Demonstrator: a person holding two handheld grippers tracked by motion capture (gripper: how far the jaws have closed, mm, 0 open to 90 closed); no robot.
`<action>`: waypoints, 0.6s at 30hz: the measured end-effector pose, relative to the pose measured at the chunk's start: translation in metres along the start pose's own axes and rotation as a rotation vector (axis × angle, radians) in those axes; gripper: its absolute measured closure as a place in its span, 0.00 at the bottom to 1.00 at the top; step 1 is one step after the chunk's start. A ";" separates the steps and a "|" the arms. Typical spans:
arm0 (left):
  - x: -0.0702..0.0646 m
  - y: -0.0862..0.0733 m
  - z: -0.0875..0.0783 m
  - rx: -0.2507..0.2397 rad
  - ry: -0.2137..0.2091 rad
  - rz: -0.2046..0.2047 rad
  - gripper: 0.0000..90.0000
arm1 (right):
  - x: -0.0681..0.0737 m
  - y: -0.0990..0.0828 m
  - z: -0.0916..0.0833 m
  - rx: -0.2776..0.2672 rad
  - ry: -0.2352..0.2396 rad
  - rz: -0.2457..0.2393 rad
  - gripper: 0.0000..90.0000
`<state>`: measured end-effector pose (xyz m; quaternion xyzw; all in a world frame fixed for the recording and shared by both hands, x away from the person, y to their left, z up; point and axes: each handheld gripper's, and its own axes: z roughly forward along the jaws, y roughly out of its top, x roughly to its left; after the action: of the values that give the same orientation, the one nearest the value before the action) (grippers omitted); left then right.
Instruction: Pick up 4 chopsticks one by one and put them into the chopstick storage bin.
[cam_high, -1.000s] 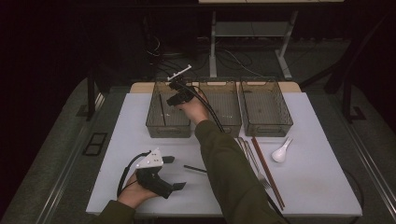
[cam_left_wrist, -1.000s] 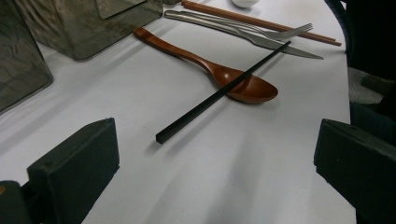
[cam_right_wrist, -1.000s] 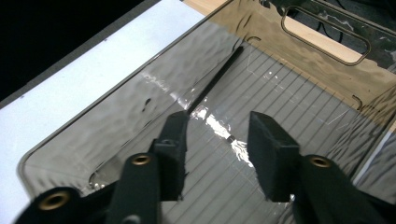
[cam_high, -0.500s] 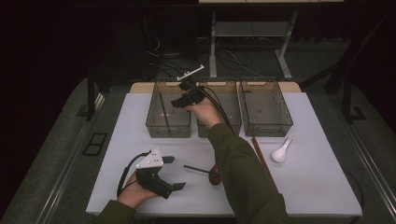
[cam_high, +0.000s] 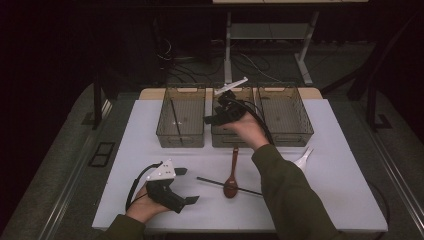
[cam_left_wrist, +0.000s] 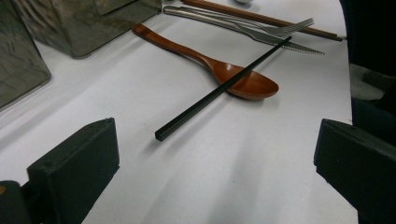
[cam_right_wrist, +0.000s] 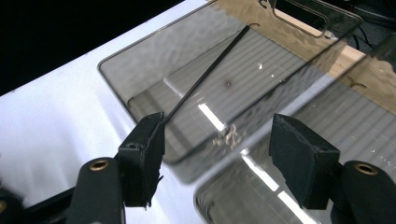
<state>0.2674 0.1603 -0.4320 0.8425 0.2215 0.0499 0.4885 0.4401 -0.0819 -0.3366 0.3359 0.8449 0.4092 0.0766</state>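
Observation:
A black chopstick (cam_high: 175, 120) (cam_right_wrist: 210, 70) lies in the left clear bin (cam_high: 181, 139) (cam_right_wrist: 261, 88). My right gripper (cam_high: 212, 119) (cam_right_wrist: 219, 126) hovers over the middle bin (cam_high: 227, 139), pointing left. Its jaws have just been opening and are open with nothing between them. A second black chopstick (cam_high: 227, 185) (cam_left_wrist: 219, 88) lies across the bowl of a wooden spoon (cam_high: 231, 175) (cam_left_wrist: 243, 81) at the table's middle. My left gripper (cam_high: 187, 186) (cam_left_wrist: 217, 154) rests open on the table, left of the chopstick's near end, with nothing between its jaws.
A third clear bin (cam_high: 285, 117) stands at the back right. A white spoon (cam_high: 302, 159) lies right of my sleeve. A fork (cam_left_wrist: 261, 29), a knife (cam_left_wrist: 289, 43) and brown chopsticks (cam_left_wrist: 261, 18) lie beyond the wooden spoon. The white table (cam_high: 345, 190) has dark floor around it.
My right gripper has moved right, from above the left bin to above the middle bin, with its jaws wider apart. The arm's shift uncovered the wooden spoon. The left gripper stayed put.

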 end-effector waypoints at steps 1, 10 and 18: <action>0.000 0.000 0.000 -0.003 0.000 -0.003 0.00 | -0.001 -0.003 -0.004 -0.005 0.009 -0.003 0.40; 0.000 -0.001 0.000 0.004 -0.002 0.000 0.00 | -0.004 -0.033 -0.043 -0.036 0.036 -0.051 0.37; 0.000 -0.002 0.000 0.007 0.004 -0.003 0.00 | -0.006 -0.068 -0.075 -0.056 0.058 -0.055 0.36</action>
<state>0.2673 0.1610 -0.4335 0.8437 0.2242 0.0501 0.4852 0.3801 -0.1637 -0.3395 0.2982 0.8440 0.4398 0.0727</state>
